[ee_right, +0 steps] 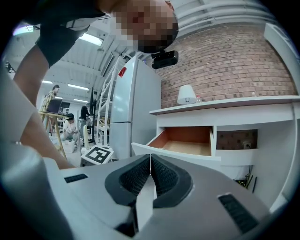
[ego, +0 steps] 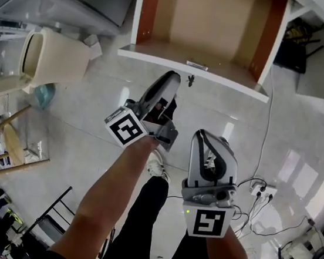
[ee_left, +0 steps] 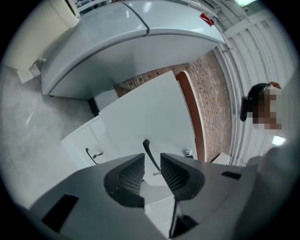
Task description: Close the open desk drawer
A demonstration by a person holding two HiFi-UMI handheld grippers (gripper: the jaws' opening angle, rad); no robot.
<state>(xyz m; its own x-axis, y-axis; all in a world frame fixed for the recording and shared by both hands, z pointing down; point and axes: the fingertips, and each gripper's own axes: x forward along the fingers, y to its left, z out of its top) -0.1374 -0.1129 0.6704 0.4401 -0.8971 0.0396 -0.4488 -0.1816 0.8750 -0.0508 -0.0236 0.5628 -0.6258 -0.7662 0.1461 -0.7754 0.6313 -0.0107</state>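
From the head view, the drawer stood pulled out at the top centre of the frame, its bare wooden bottom showing and its white front towards you. Your left gripper was just below that front, and your right gripper was lower and to the right, apart from it. Only the left gripper view told you how the left fingers stood: slightly apart, with a narrow gap. Through that gap the drawer's dark handle showed, though you could not tell whether either finger touched it. That view also gave you the small round lock just right of the handle, and a grey refrigerator across the upper part of the frame. The right gripper view showed your right fingers pressed together with nothing between them. It alone gave the drawer from the side, drawn out from under the top of the white bench right of centre, with a lamp standing on the top against the brick wall. It also caught the marker cube of your left gripper at lower left. The head view alone showed the beige bin on the tiled floor at upper left and the power strip at the right.
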